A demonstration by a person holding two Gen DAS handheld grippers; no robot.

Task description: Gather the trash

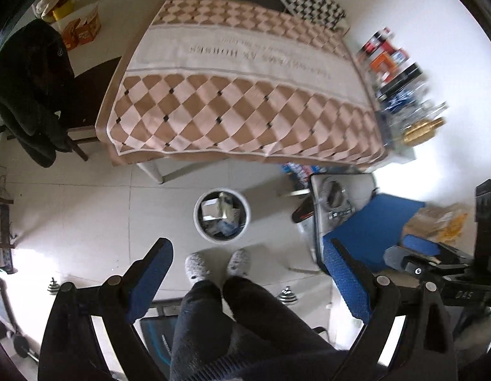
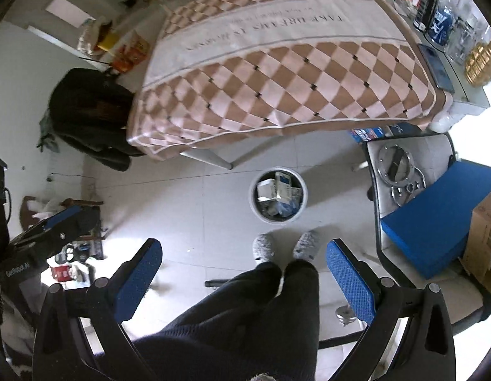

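A white round trash bin (image 1: pixel 222 217) stands on the tiled floor just in front of the table, filled with paper, cartons and plastic scraps; it also shows in the right wrist view (image 2: pixel 278 195). My left gripper (image 1: pixel 248 257) is open and empty, held high above the floor over the person's legs, short of the bin. My right gripper (image 2: pixel 244 254) is open and empty at a similar height. The right gripper's body shows at the right edge of the left wrist view (image 1: pixel 442 266); the left gripper's body shows at the left of the right wrist view (image 2: pixel 52 231).
A table with a brown-and-pink checkered cloth (image 1: pixel 245 101) stands beyond the bin (image 2: pixel 286 73). Bottles and boxes (image 1: pixel 401 89) line its right side. A chair with a dark coat (image 1: pixel 33 92) stands left. A chair with a blue box (image 2: pixel 435 219) stands right. Dumbbells (image 1: pixel 286 295) lie on the floor.
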